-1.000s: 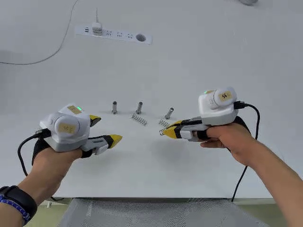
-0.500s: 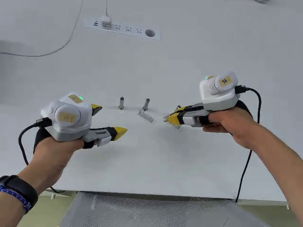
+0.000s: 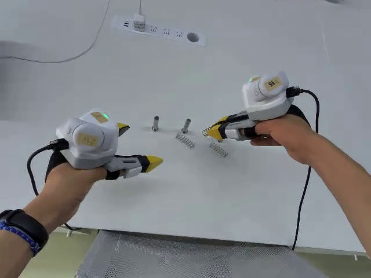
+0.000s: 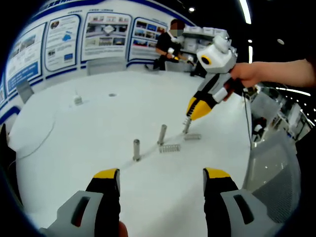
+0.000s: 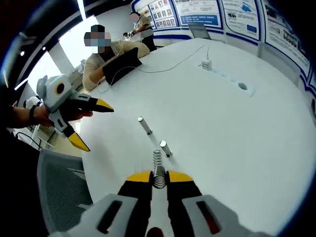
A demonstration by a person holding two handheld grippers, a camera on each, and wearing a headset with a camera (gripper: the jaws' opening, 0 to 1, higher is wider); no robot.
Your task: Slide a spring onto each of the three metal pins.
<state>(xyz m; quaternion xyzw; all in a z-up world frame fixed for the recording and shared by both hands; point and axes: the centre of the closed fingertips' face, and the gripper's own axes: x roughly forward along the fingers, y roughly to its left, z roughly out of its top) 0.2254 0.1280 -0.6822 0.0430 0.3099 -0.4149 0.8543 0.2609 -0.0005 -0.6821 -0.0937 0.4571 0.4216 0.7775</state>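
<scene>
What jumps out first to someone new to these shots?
The right tool, mid-right in the head view, is shut on a spring. Just left of it two metal pins stand upright on the white bench, two loose springs lying nearby. The left tool hangs open at lower left.

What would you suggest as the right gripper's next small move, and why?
Probably ease the right gripper down along the third pin, since its jaws pinch a spring that appears to sit at that pin's top, while the other two pins stand bare.
</scene>
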